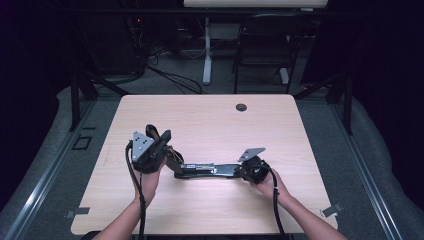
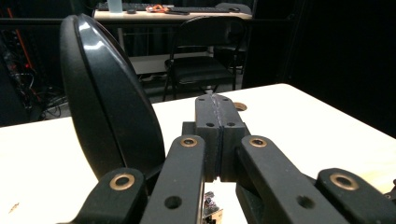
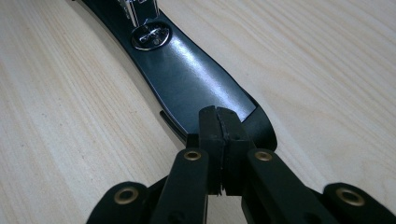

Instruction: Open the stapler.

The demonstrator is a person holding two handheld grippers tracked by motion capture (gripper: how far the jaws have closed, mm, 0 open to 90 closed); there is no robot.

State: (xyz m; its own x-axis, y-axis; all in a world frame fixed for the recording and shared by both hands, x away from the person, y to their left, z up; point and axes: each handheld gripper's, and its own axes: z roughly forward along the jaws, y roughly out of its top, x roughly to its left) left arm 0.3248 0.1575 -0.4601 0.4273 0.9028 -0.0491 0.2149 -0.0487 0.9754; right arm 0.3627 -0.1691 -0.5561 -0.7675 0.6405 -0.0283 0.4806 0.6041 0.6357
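A black stapler (image 1: 205, 170) lies swung open across the near middle of the wooden table (image 1: 210, 115). Its flat glossy base (image 3: 187, 70) carries a round metal plate and runs away from my right gripper (image 3: 217, 112). That gripper's jaws are shut pad to pad right over the base's near end. In the high view the right gripper (image 1: 241, 171) sits at the stapler's right end. My left gripper (image 1: 162, 136) is at the stapler's left end, jaws shut with nothing between them. The stapler's curved black arm (image 2: 107, 107) stands up just left of the left gripper (image 2: 217, 100).
A round cable hole (image 1: 241, 107) sits near the table's far edge; it also appears past the left jaws (image 2: 239, 106). A black folding chair (image 1: 265, 45) and a desk leg stand beyond the table. Dark curtains and floor rails flank both sides.
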